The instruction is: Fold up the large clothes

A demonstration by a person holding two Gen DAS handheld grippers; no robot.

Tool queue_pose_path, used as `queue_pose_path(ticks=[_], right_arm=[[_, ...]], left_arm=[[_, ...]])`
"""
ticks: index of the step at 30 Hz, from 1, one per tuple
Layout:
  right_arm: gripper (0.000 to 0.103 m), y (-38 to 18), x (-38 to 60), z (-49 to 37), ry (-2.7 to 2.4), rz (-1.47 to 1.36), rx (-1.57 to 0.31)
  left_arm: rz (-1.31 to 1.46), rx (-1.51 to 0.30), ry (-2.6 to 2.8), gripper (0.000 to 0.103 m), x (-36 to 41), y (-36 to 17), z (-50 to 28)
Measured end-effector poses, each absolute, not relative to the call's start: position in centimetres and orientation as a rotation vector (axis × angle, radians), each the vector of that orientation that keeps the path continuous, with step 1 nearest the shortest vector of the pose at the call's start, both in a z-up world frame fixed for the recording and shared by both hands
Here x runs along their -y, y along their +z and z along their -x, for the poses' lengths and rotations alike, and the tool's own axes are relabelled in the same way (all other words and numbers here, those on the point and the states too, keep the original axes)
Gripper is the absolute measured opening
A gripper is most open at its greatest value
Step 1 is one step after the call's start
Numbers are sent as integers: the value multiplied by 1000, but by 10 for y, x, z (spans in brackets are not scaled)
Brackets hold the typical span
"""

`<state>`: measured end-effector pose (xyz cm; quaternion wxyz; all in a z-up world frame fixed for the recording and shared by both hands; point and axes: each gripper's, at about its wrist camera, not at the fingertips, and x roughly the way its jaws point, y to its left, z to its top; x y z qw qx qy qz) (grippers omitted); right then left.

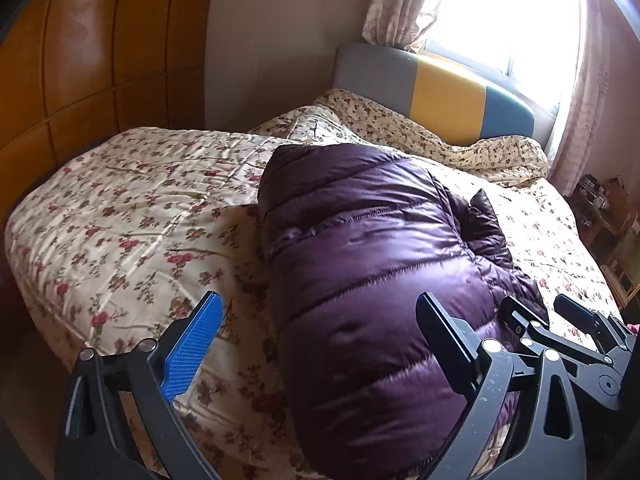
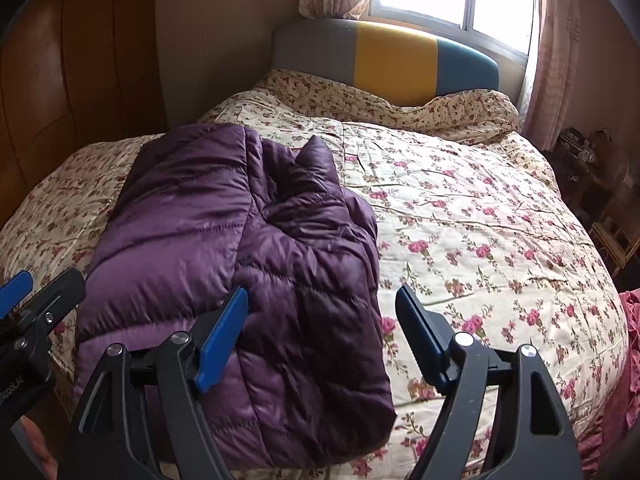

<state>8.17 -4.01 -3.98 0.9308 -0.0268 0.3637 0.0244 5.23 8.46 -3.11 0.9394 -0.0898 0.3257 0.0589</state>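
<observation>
One purple puffer jacket point(image 2: 236, 256) lies folded, shiny.

A bed point(image 2: 500, 216) covered by a cream quilt point(image 1: 132, 216) printed with pink and red flowers carries a folded purple puffer jacket point(image 2: 224, 240), lying directly on the quilt toward the near edge. At the far end, bunched bedding in a smaller floral print point(image 2: 400, 108) rests against a padded headboard point(image 2: 396, 62) banded in grey, yellow and blue.
</observation>
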Motion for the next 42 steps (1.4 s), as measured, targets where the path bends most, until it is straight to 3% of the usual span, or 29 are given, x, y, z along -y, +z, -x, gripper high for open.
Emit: queue_pose_path(ticks=[42], right_arm=[[91, -33, 42, -57, 37, 83, -727]], left_arm=[[138, -656, 211, 99, -79, -26, -34]])
